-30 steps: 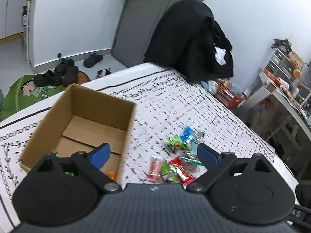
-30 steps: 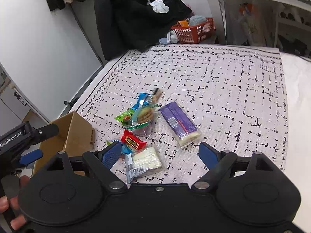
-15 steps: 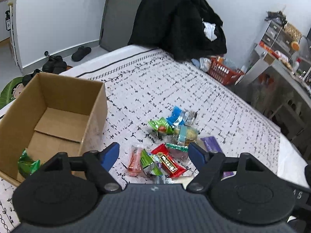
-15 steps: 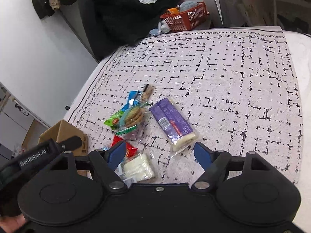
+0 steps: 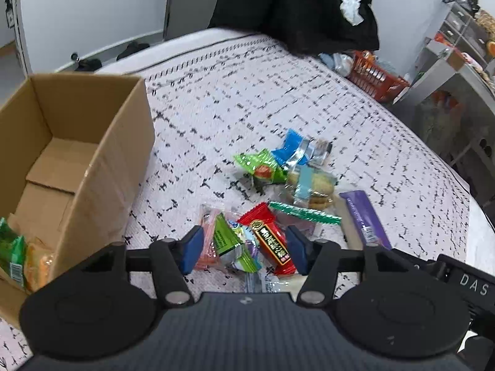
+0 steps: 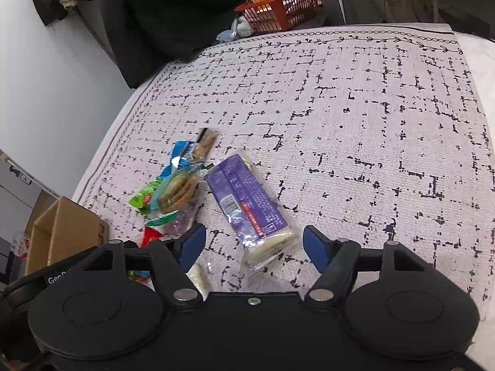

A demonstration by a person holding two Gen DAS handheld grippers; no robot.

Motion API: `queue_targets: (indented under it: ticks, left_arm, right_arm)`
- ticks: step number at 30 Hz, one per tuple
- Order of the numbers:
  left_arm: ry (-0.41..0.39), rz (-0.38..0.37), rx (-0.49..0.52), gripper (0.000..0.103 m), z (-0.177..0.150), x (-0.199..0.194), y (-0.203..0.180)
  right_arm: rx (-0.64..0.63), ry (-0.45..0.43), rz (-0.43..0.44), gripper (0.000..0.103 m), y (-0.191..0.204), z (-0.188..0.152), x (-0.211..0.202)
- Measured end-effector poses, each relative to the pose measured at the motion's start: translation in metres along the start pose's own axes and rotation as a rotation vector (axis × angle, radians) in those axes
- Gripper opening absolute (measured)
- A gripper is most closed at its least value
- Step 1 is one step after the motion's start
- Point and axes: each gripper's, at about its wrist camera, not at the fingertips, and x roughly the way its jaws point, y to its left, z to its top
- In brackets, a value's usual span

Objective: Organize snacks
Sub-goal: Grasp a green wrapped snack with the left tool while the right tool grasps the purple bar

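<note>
I am holding my left tongs [image 5: 244,252] spread wide above the red packet [image 5: 270,238], beside the cardboard box [image 5: 102,167].

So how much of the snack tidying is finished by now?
Only a start. The cardboard box holds a green packet and an orange one. Nothing is in hand: the left gripper is open over the red packet, the right gripper open over the purple packet. The pile, including the cookie packet, remains on the cloth.
</note>
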Motion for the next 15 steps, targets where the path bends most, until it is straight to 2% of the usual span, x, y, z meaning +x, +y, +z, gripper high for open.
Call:
queue_targets:
  ticks: [5,10,13,15]
  left_arm:
    - [0.027,0.007,-0.023,0.046,0.001,0.012,0.004]
    - [0.030,0.015,-0.016,0.045,0.002,0.015,0.002]
    - [0.034,0.021,-0.017,0.035,0.000,0.015,0.004]
    - [0.035,0.013,-0.022,0.033,0.000,0.014,0.004]
  right_arm:
    - [-0.013,0.007,-0.026,0.067,-0.002,0.001,0.013]
    - [-0.017,0.010,-0.037,0.063,-0.005,0.002,0.019]
    - [-0.028,0.013,-0.041,0.063,-0.004,0.002,0.021]
    - [-0.045,0.011,-0.051,0.064,-0.001,0.003,0.023]
